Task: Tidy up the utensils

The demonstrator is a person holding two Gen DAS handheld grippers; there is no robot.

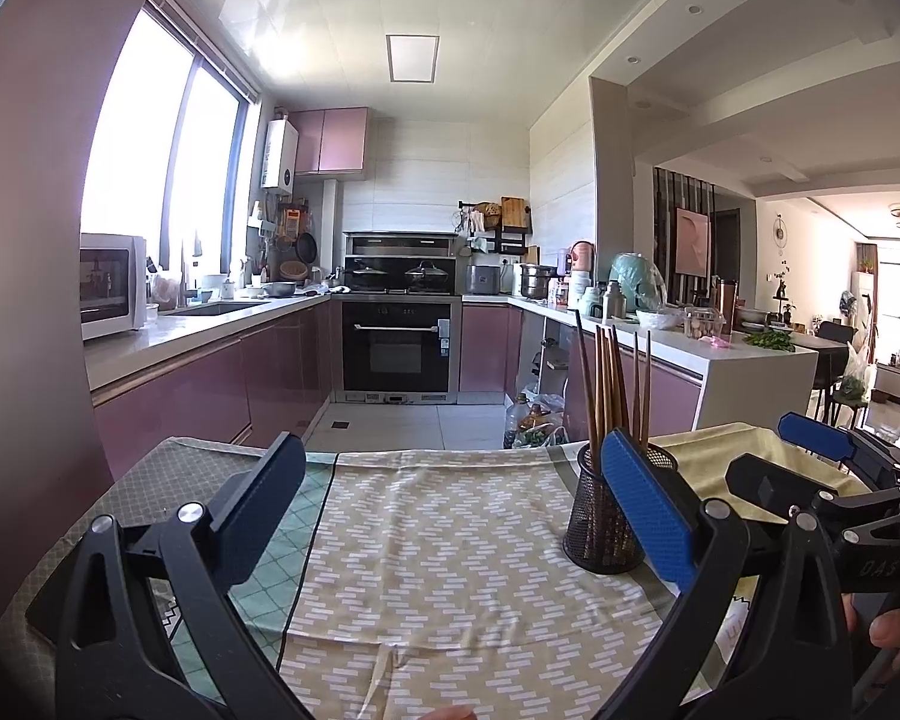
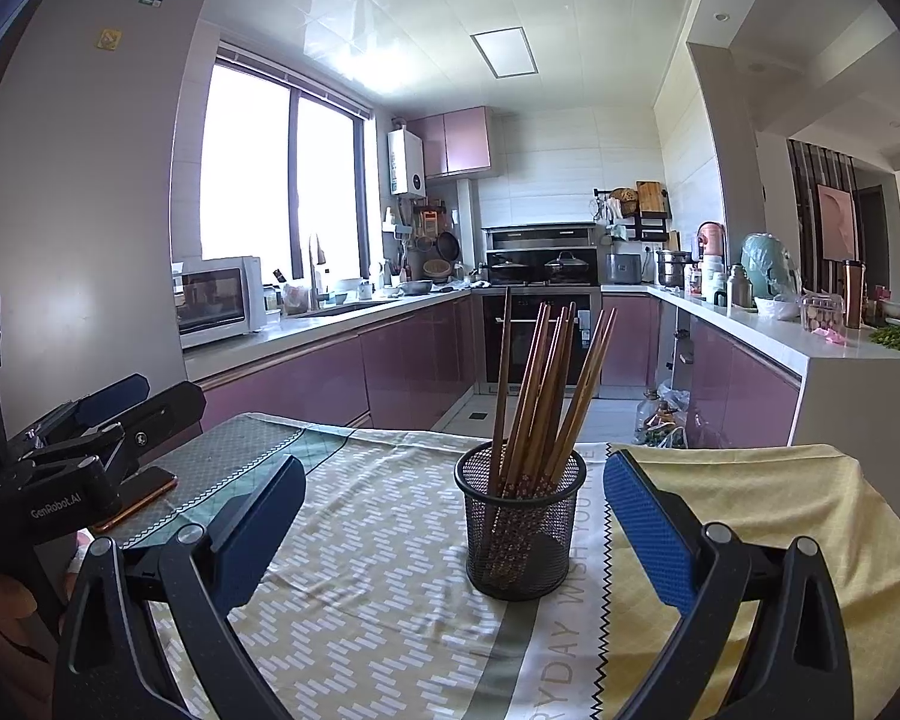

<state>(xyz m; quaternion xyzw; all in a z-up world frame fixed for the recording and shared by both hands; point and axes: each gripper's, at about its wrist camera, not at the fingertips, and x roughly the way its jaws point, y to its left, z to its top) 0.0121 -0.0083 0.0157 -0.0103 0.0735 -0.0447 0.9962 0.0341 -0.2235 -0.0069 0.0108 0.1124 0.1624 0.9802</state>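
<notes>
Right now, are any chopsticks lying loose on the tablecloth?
No, all the chopsticks stand inside the black mesh cup, and the tablecloth around it shows none.

You are in a home kitchen that opens onto a living and dining area. Mauve cabinets run in a U under a pale counter, with a built-in oven at the far end and lidded pans on the hob above it. A white microwave stands near the sink tap by the big window. A patterned tablecloth covers your table.
</notes>
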